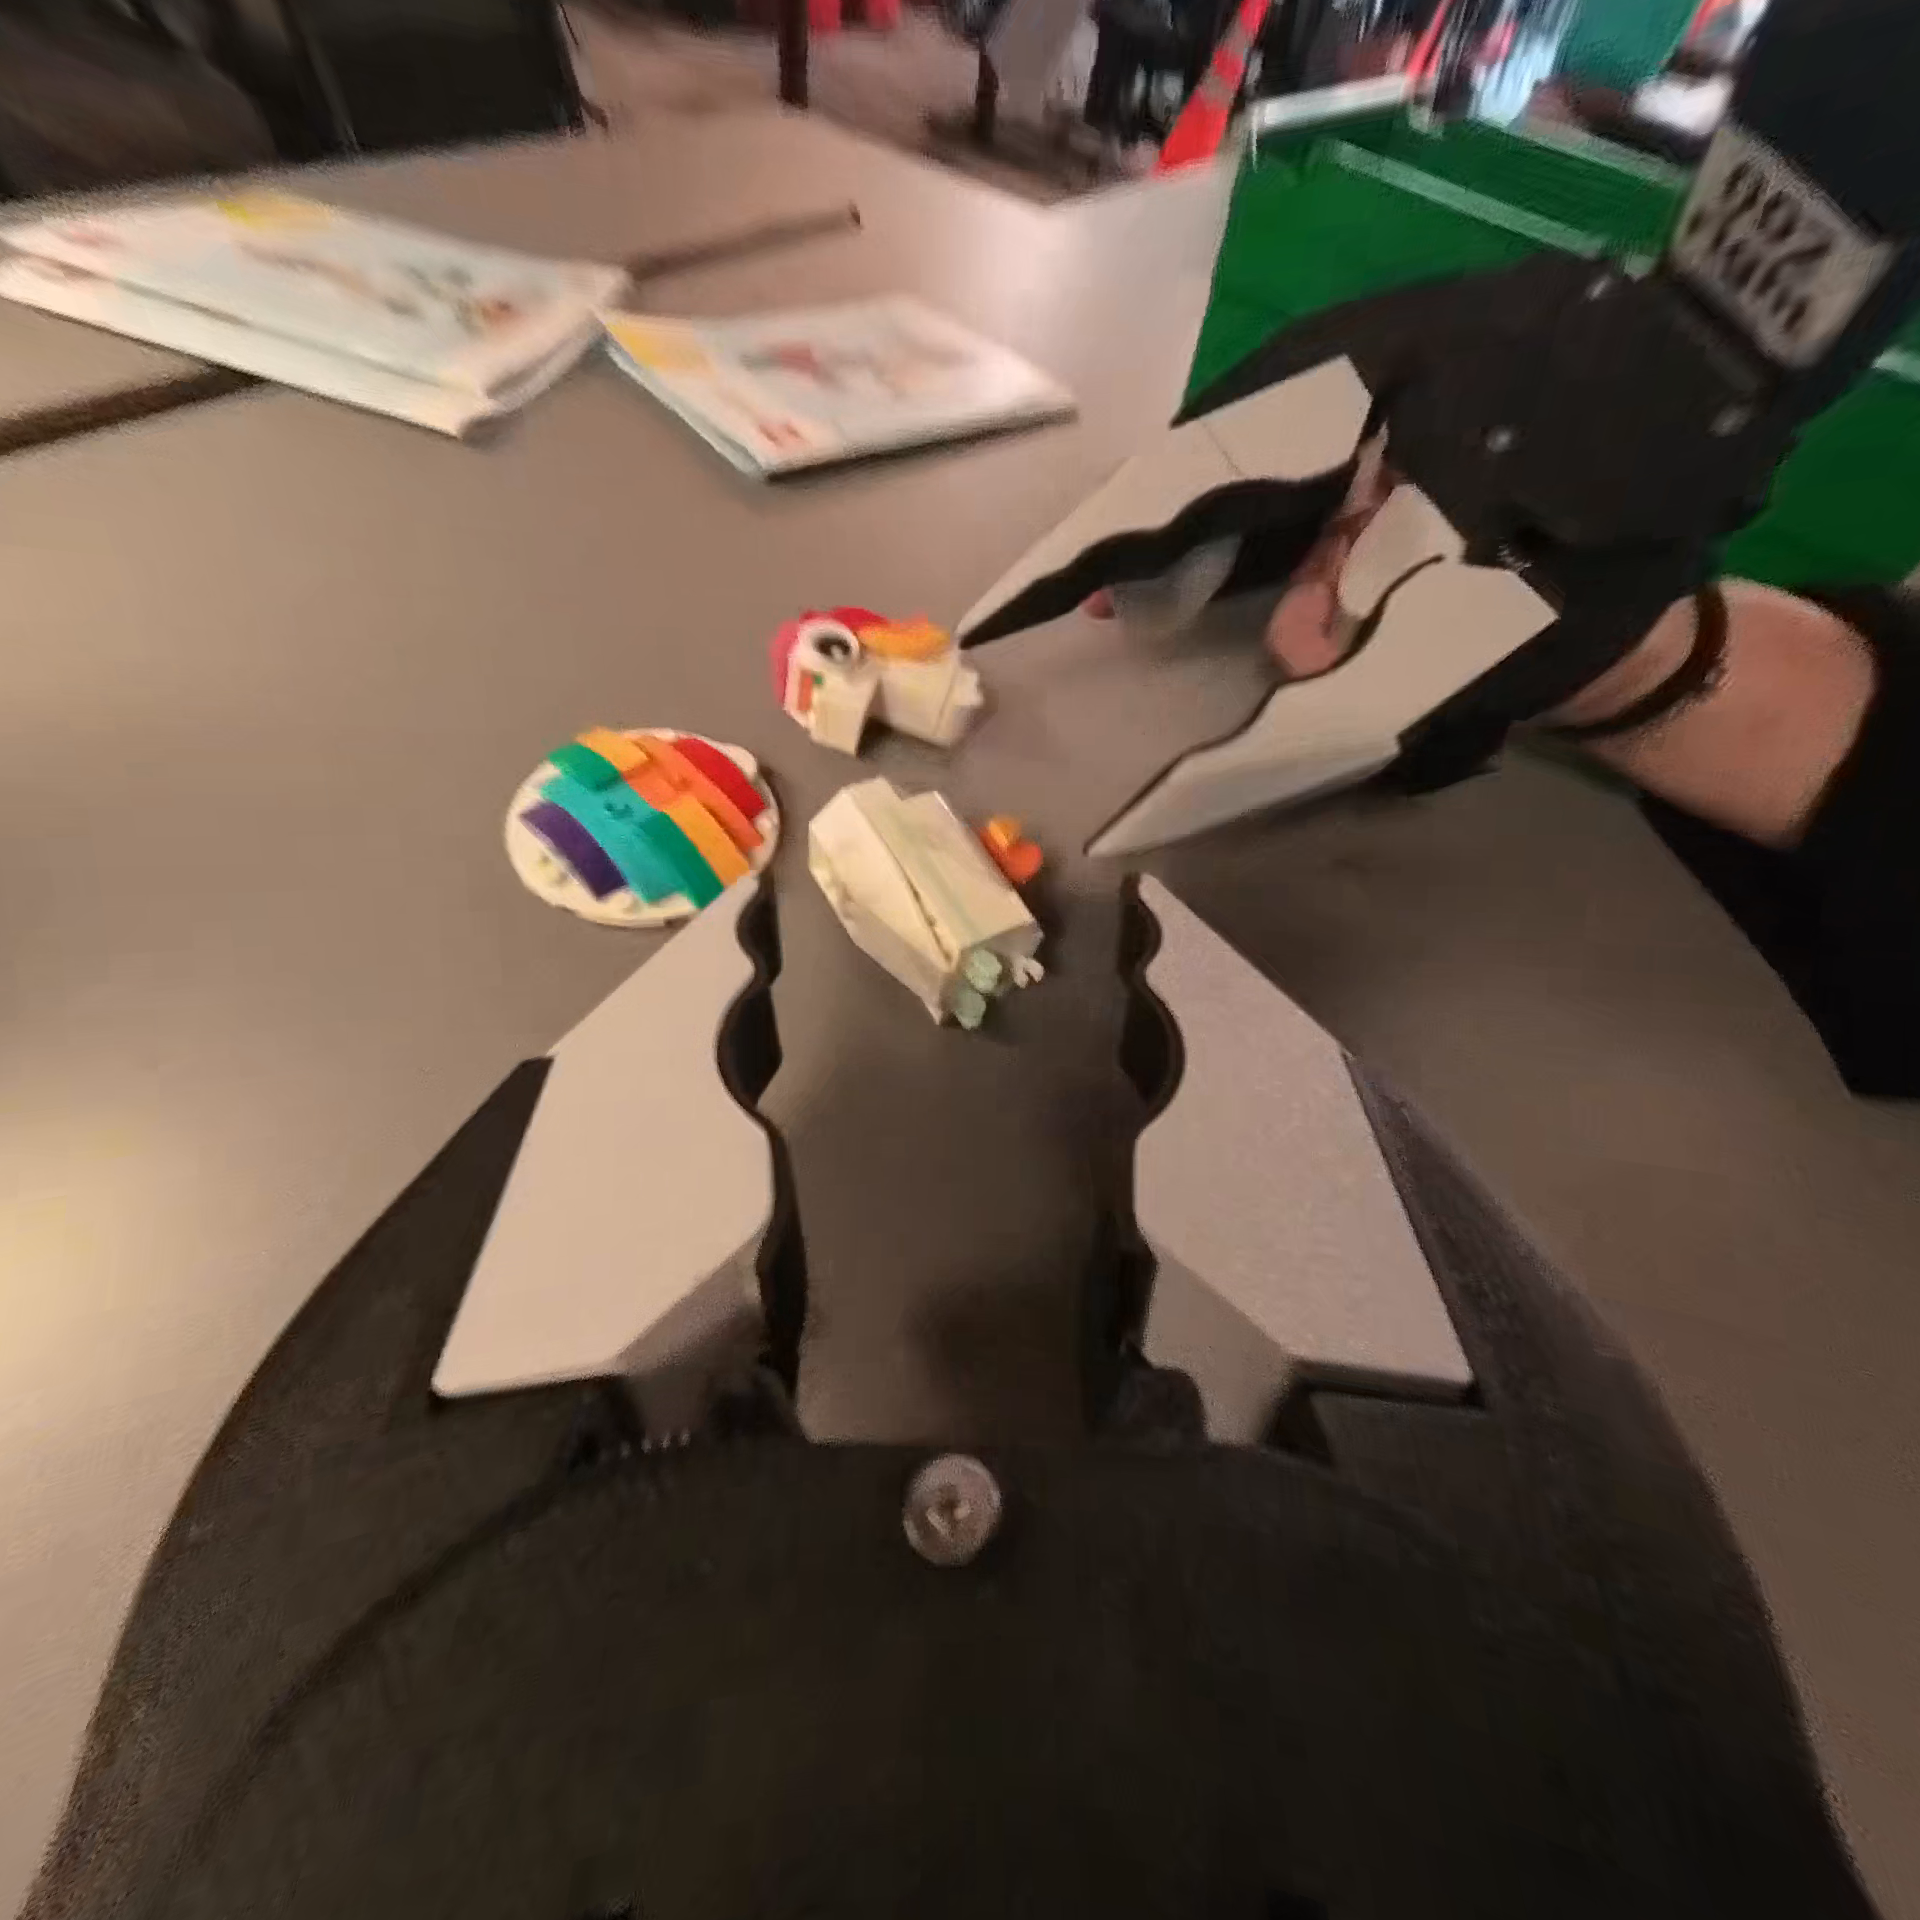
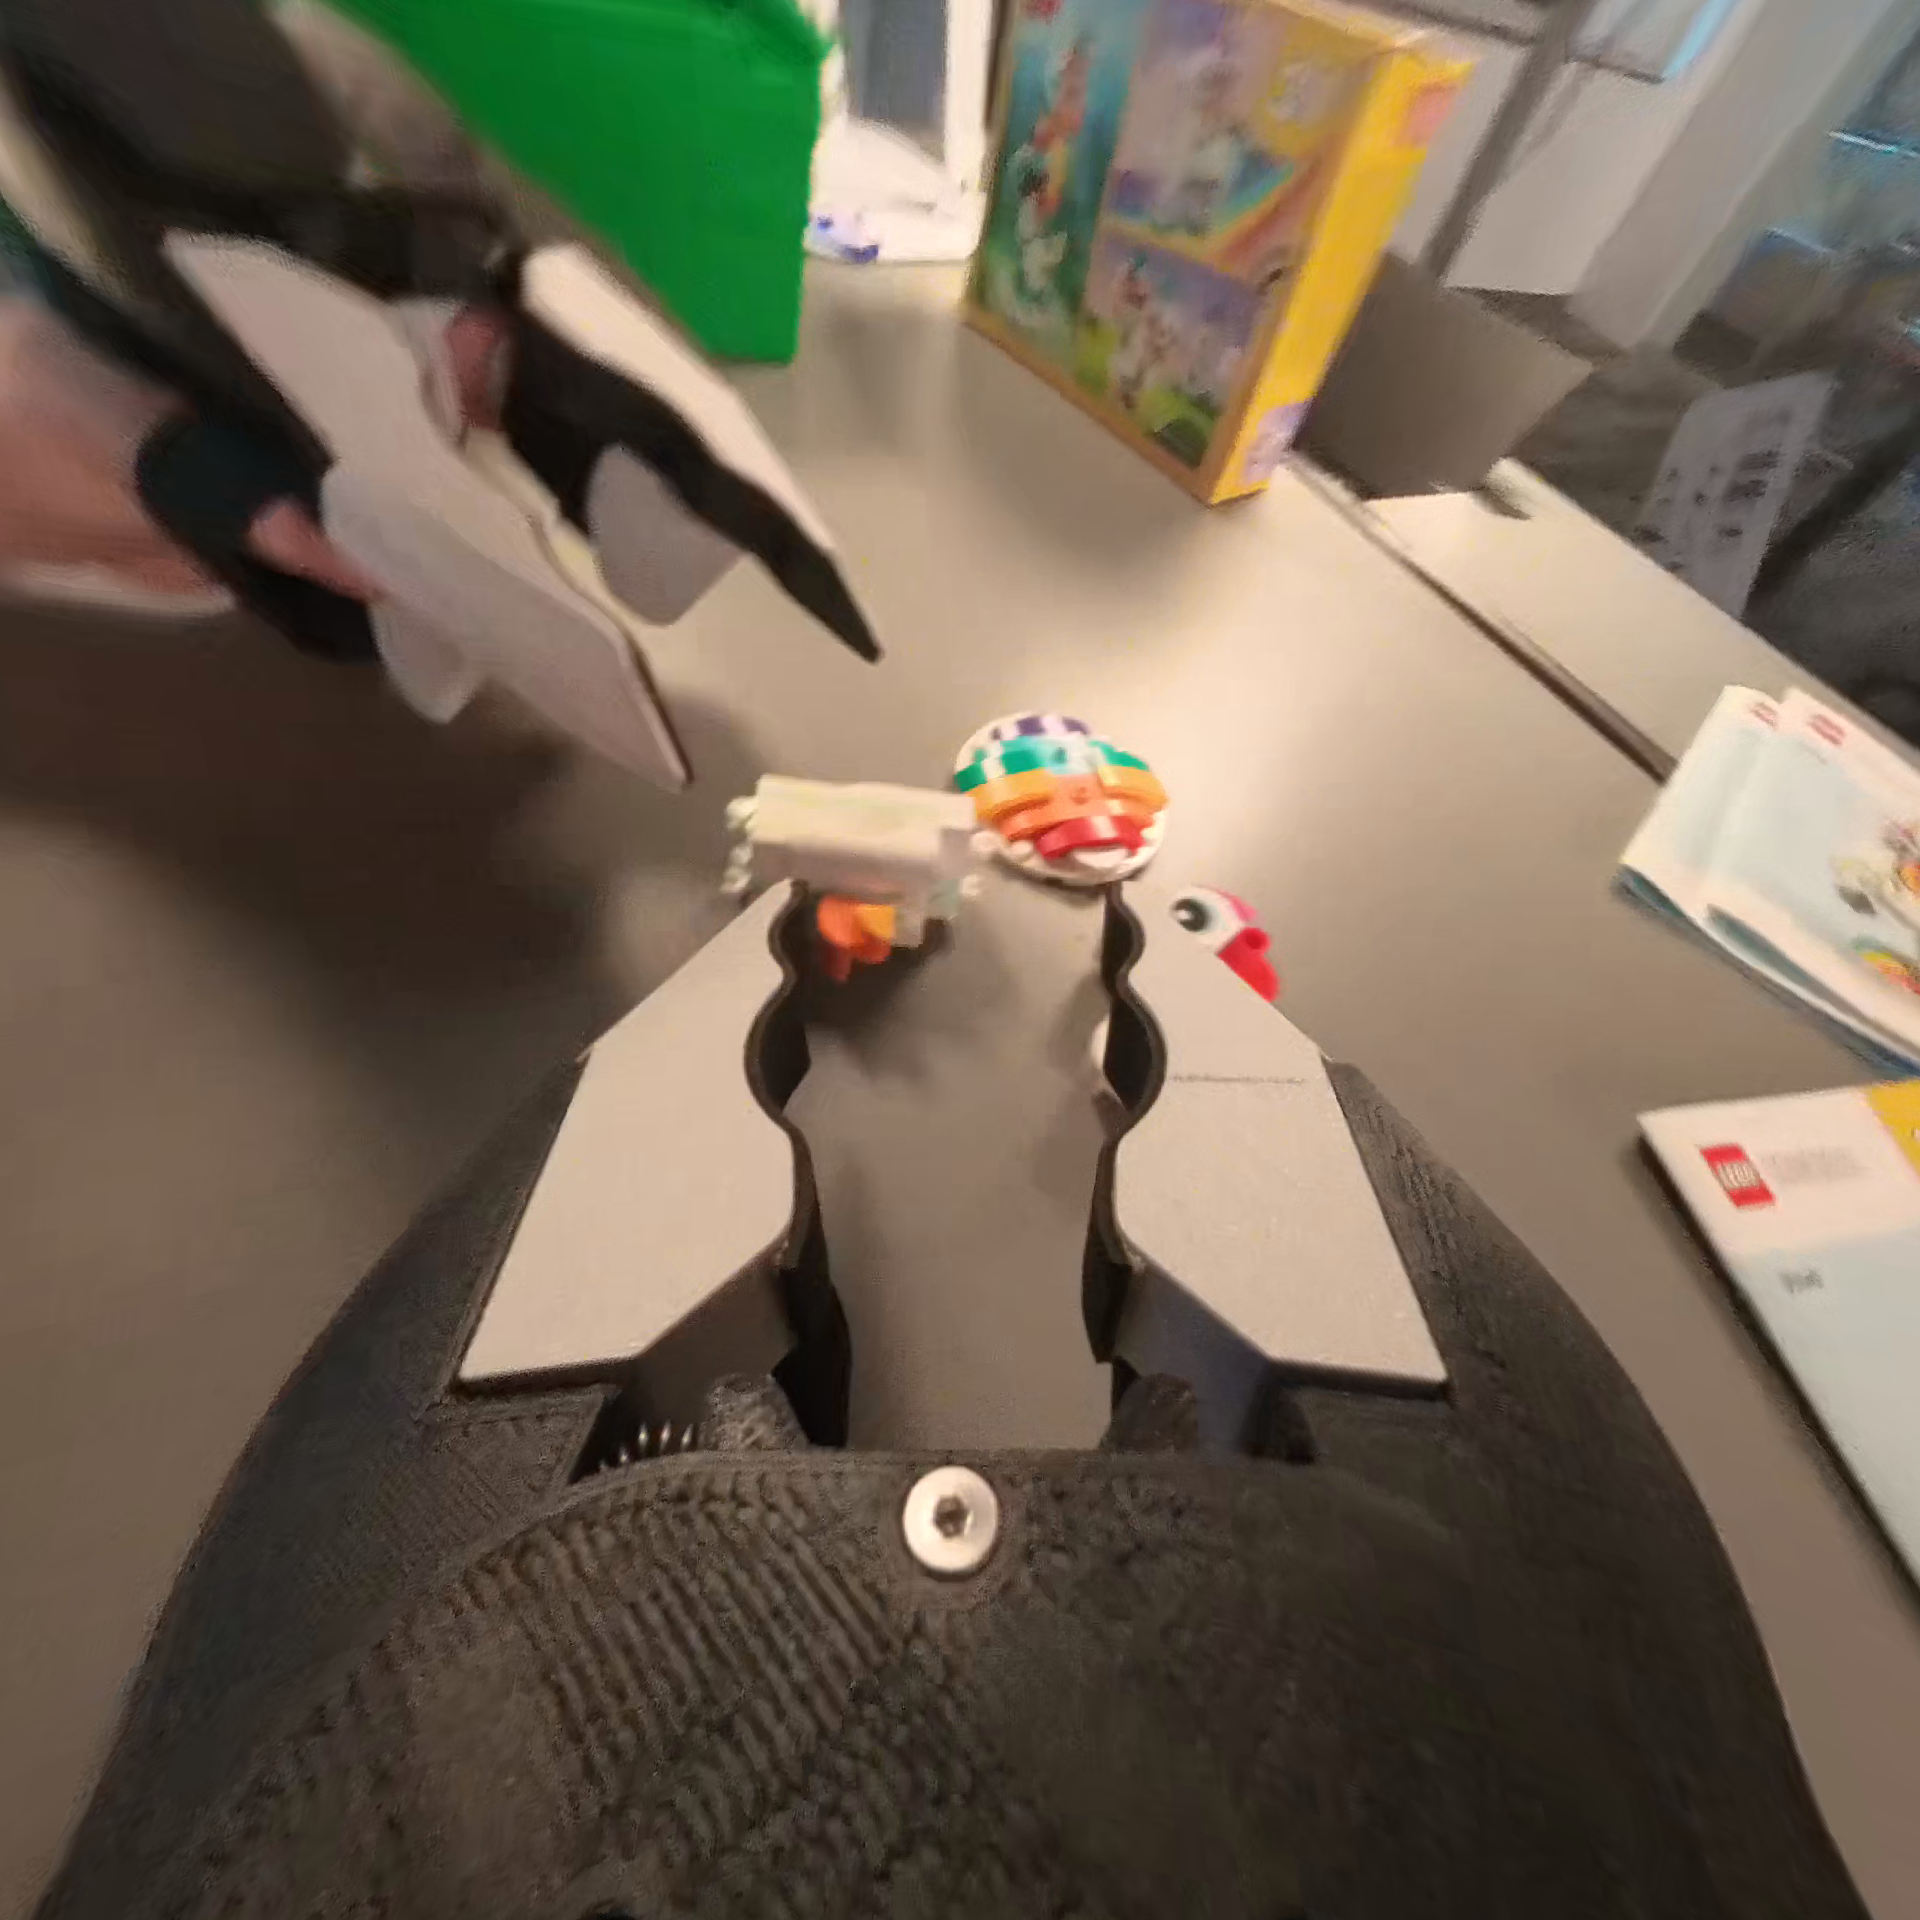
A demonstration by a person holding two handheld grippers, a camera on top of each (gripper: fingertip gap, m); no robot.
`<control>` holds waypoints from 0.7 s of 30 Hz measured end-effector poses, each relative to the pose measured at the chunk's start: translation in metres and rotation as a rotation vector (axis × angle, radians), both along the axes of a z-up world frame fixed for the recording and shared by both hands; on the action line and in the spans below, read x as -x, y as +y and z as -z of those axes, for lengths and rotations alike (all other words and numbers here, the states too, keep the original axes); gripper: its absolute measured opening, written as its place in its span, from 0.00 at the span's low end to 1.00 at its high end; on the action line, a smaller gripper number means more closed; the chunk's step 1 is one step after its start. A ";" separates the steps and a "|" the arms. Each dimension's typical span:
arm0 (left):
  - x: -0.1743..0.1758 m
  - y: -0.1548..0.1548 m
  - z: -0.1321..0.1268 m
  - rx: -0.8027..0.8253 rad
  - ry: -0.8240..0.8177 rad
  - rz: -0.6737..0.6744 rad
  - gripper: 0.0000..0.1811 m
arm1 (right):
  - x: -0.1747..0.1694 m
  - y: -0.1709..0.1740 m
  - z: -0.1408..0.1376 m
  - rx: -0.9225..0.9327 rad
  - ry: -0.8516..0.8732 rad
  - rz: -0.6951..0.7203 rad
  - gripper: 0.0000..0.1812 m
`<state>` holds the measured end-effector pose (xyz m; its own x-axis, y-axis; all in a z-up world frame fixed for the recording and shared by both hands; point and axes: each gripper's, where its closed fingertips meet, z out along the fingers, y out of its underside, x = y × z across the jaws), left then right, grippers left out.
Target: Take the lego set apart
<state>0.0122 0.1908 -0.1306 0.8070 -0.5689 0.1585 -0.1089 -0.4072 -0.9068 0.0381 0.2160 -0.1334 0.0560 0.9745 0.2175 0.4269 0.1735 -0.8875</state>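
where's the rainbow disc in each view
Left wrist view: the rainbow disc lies left of centre, just beyond the left gripper's left finger tip.
Right wrist view: the rainbow disc lies at centre, just beyond the right gripper's open fingers.
Shared landmark: the white body, to the disc's right in the left wrist view and its left in the right wrist view.
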 end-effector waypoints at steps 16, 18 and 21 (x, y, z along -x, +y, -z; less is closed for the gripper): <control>-0.008 0.012 0.033 0.046 0.334 -0.023 0.16 | 0.005 -0.015 0.025 -0.058 -0.166 -0.011 0.10; -0.008 0.011 0.030 0.047 0.289 -0.015 0.16 | 0.006 -0.016 0.020 -0.004 -0.136 -0.001 0.09; -0.008 0.012 0.024 0.053 0.208 -0.039 0.16 | 0.009 -0.014 0.012 0.043 -0.079 0.049 0.09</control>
